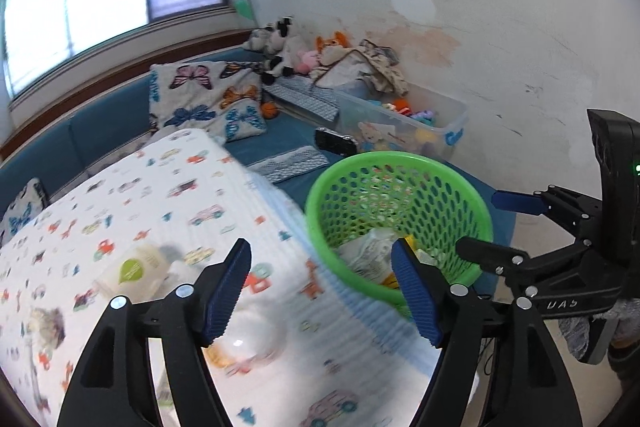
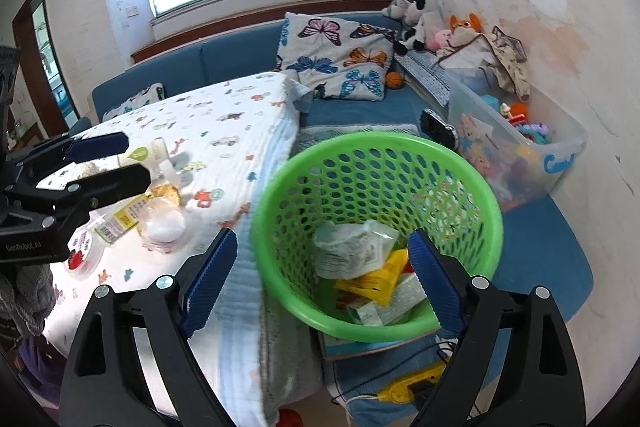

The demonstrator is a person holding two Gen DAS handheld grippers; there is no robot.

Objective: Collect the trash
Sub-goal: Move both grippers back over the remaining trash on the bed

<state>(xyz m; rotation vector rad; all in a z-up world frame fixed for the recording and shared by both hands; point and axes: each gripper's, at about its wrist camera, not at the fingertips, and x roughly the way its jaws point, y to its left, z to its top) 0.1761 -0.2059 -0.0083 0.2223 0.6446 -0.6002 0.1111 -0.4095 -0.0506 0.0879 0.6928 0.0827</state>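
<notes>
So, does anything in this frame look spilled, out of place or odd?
Yes. Wrappers, a small bottle and round plastic lids lie scattered on the car-print bed sheet, outside the green basket, which already holds trash. The wall beside the toy bin is stained.

A green perforated basket (image 2: 376, 187) stands upright just beside the bed (image 2: 240, 131), its rim close to the mattress edge. Inside lie a crumpled whitish wrapper (image 2: 352, 247), a yellow packet (image 2: 380, 279) and other scraps. On the bed's patterned cover more trash is scattered: a pale bottle with a green label (image 2: 146, 153), a crinkled gold wrapper (image 2: 164, 193), a clear cup with a white lid (image 2: 164, 225), a barcode label (image 2: 110, 227) and a small round red-printed lid (image 2: 82, 253).
</notes>
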